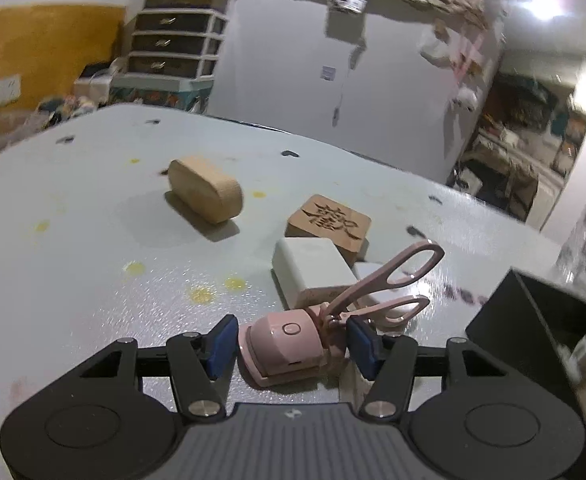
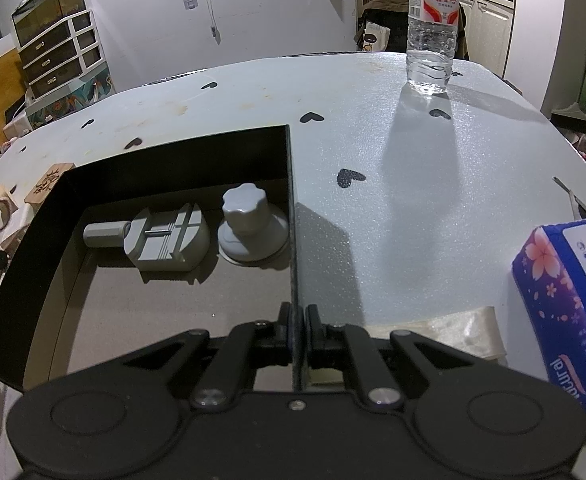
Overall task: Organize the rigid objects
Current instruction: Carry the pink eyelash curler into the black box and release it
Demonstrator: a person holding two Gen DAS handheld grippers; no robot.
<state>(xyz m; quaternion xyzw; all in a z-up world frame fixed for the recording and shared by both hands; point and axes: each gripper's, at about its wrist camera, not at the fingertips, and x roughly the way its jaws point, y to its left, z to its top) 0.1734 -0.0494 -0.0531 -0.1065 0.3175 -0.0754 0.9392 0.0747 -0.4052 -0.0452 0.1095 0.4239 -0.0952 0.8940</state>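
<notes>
Bracketing the pink eyelash curler [image 1: 289, 344], the left gripper [image 1: 291, 346] is held wide; the black box [image 2: 173, 152] wall is pinched by the right gripper [image 2: 299, 326]; closing is needed next.

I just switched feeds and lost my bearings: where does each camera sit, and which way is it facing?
Left wrist: behind the open left gripper, looking across the table at the pink device between its fingers.
Right wrist: behind the right gripper, shut on the black box wall, looking toward the bottle.
Shared: the box, the carved wooden block.
</notes>
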